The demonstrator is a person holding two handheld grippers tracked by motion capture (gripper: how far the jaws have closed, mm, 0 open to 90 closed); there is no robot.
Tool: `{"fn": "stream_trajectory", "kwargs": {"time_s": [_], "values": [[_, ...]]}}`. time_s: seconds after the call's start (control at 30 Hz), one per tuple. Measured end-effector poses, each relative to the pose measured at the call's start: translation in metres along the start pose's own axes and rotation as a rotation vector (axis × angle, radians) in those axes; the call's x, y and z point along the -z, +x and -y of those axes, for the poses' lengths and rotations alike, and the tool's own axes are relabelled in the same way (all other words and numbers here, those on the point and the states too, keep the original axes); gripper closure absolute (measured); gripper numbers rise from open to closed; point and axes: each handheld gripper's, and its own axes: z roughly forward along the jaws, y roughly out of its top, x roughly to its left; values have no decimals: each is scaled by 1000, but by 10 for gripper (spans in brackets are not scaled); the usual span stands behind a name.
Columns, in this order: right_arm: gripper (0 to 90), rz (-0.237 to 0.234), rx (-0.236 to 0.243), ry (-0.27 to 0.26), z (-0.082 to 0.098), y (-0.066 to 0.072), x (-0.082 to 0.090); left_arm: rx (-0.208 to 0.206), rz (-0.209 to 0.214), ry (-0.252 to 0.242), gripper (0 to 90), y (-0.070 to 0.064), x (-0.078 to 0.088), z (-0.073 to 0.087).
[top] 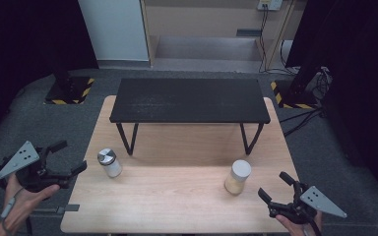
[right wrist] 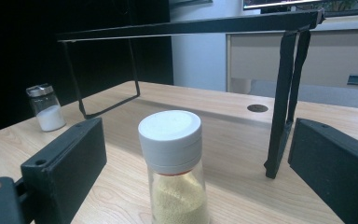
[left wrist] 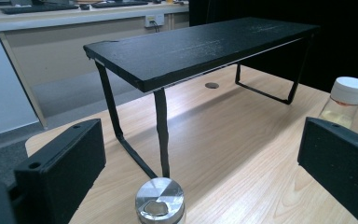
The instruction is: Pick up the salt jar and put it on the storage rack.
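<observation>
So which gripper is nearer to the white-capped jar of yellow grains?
Right. The right gripper sits open just right of the white-capped jar, jaws aimed at it. The left gripper is across the table, beside the silver-capped jar.

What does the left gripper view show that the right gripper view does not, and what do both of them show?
The left gripper view looks down on the metal-capped shaker's shiny cap between open jaws, and on the black shelf's top surface.

The right gripper view shows the yellow powder in the white-capped jar between open jaws, the white powder in the shaker, and the shelf's underside.

Both show the wooden table, the shelf, both containers and a round hole in the table.
</observation>
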Motion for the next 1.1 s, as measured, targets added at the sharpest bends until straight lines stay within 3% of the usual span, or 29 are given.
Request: {"fn": "stream_trajectory", "kwargs": {"time_s": [0.33, 0.53, 0.83, 1.1], "values": [[39, -19, 2, 10, -2, -1, 0, -42, 34, 51, 0, 8, 3, -16], [30, -28, 1, 13, -2, -2, -1, -30, 55, 56, 1, 17, 3, -17], [25, -29, 4, 13, -2, -2, 0, -38, 89, 63, 4, 35, 3, -12], [25, -29, 7, 11, -2, -2, 0, -33, 76, 81, 11, 49, 2, 0]]}}
